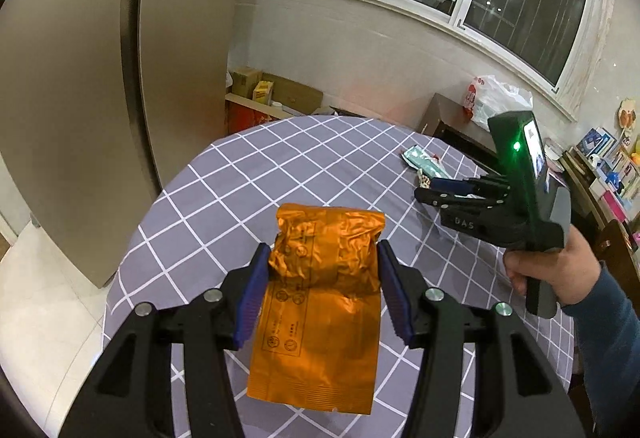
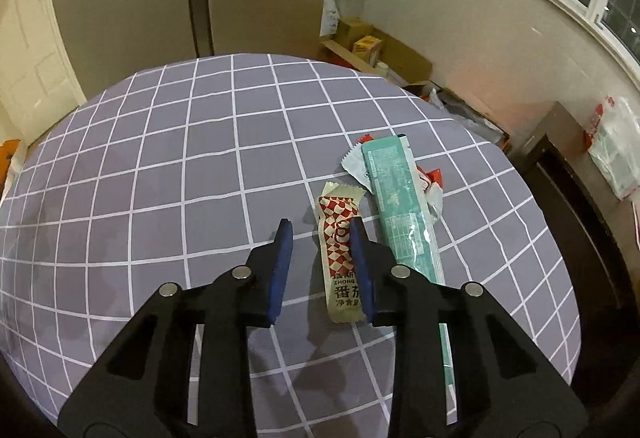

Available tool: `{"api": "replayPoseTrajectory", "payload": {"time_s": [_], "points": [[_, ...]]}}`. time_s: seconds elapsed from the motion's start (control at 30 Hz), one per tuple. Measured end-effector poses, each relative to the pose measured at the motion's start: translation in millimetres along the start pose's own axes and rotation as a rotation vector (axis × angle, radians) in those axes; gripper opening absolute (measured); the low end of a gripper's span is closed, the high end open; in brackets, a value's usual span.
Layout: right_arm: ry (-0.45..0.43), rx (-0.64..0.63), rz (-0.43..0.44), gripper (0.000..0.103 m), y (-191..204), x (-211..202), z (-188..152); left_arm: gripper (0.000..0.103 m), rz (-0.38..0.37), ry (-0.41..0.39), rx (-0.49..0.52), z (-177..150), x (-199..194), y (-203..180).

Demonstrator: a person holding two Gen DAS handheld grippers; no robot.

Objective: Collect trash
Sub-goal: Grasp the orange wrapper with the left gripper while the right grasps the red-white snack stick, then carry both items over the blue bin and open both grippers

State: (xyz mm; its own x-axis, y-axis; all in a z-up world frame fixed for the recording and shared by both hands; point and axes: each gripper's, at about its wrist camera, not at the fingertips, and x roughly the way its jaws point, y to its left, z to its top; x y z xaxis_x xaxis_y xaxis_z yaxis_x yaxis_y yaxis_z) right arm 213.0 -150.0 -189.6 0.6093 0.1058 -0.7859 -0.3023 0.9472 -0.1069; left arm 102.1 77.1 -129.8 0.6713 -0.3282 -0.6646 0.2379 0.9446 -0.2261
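The left gripper (image 1: 322, 278) is clamped on an orange foil bag (image 1: 320, 314), its blue pads (image 1: 253, 296) pressing the crumpled upper half from both sides. The bag hangs flat-faced toward the camera, lifted clear of the table (image 1: 224, 182), which suggests it has been picked up as trash to carry off.

At about two o'clock in the left view, the right gripper (image 1: 426, 188) is held in a hand (image 1: 554, 270) and points across the checked cloth toward a small pile of wrappers.

From its own camera, the right gripper (image 2: 322, 238) has its jaws spread apart and holds nothing. A red-and-white sachet (image 2: 340, 246) lies on the cloth between the jaws, hard against the right-hand pad (image 2: 362, 270); whether they touch cannot be told. The placement looks like lining up for a pinch across the sachet's narrow width.

Just beside it, at one o'clock, lies a long teal packet (image 2: 396, 210), resting over a white wrapper (image 2: 356, 166) and a red-and-white wrapper (image 2: 434, 186).

No bin shows in either view, so where the trash goes cannot be told.
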Motion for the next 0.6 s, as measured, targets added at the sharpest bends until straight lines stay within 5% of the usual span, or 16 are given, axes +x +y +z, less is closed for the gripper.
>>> {"api": "replayPoseTrajectory", "payload": {"time_s": [0.07, 0.13, 0.33, 0.6], "points": [[-0.008, 0.01, -0.02, 0.016, -1.7, 0.1, -0.9, 0.052, 0.003, -0.004, -0.001, -0.4, -3.4, 0.6], [-0.001, 0.045, -0.017, 0.015, -5.9, -2.4, -1.8, 0.052, 0.005, -0.014, -0.003, -0.4, -8.9, 1.2], [-0.039, 0.224, 0.187, 0.012, -15.1, -28.7, -7.2, 0.052, 0.02, -0.049, -0.008, 1.7, -24.1, 6.5], [-0.116, 0.268, 0.404, 0.012, 27.5, -72.2, 7.1, 0.052, 0.06, -0.105, -0.025, 1.8, -53.0, 26.7]]}}
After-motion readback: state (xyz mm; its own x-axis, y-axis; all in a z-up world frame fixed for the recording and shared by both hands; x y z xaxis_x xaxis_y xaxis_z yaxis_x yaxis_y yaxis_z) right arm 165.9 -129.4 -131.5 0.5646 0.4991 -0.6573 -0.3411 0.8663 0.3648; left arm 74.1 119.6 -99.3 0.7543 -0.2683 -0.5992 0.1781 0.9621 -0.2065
